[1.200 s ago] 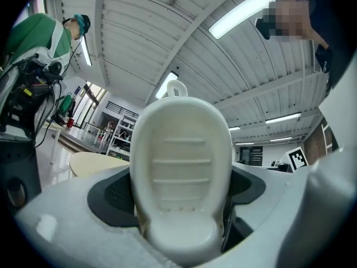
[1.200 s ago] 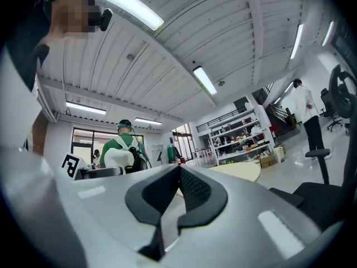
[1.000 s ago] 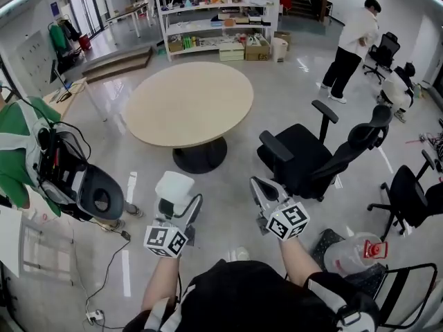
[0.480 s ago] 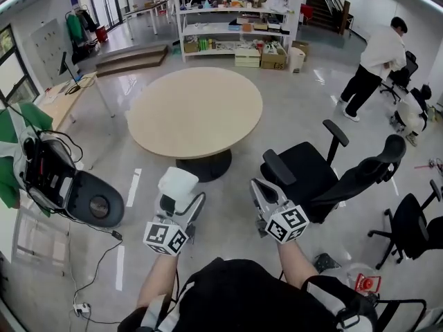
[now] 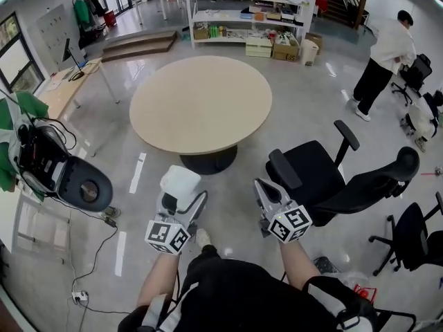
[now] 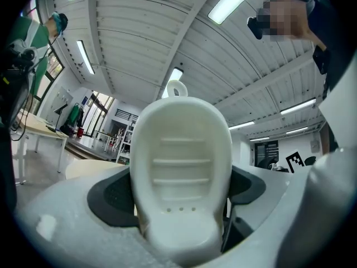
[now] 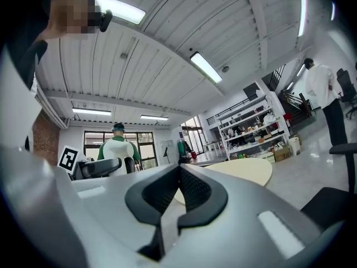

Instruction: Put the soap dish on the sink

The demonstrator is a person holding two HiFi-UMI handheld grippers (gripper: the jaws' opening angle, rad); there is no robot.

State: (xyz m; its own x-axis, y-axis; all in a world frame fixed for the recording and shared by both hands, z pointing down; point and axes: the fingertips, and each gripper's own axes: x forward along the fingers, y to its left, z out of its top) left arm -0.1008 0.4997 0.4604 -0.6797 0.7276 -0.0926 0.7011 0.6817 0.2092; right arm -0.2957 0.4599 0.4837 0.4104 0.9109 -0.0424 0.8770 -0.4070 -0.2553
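Note:
A white oval soap dish [image 5: 179, 182] with ribs and small drain holes is held upright between the jaws of my left gripper [image 5: 178, 198]. In the left gripper view the soap dish [image 6: 181, 166] fills the middle, and the left gripper [image 6: 179, 205] is shut on its lower end. My right gripper [image 5: 261, 187] hangs beside it, about a hand's width to the right, over the floor. In the right gripper view the right gripper [image 7: 178, 177] has its dark pads together with nothing between them. No sink shows in any view.
A round beige table [image 5: 201, 102] stands straight ahead. A black office chair [image 5: 325, 175] is to the right of the grippers. A dark machine with cables [image 5: 62, 171] sits at the left. Shelving [image 5: 242, 12] lines the back, and a person [image 5: 384, 54] stands far right.
The head view has moved forward and turned a little; the table and chair sit closer and lower. Both grippers keep their pose, the dish still in the left one.

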